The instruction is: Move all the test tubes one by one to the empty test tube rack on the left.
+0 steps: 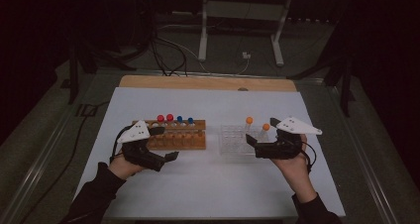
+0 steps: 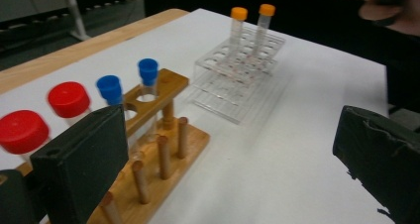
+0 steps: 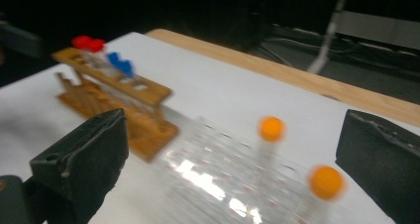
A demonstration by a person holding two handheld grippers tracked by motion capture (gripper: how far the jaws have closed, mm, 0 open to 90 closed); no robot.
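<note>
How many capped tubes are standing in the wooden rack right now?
4: two red-capped tubes at the left end of the wooden rack, then two blue-capped tubes beside them toward the middle. None seem hidden.

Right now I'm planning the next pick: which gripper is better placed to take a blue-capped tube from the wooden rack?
Left. The left gripper sits open beside the wooden rack holding the blue-capped tubes; the right gripper faces the clear plastic rack.

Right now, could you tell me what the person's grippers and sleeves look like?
Both the left gripper and right gripper are black, blocky two-jaw tools with thick dark pads, each topped by a pale three-cornered plate. A black cable loops off the right one. The sleeves are dark.
</note>
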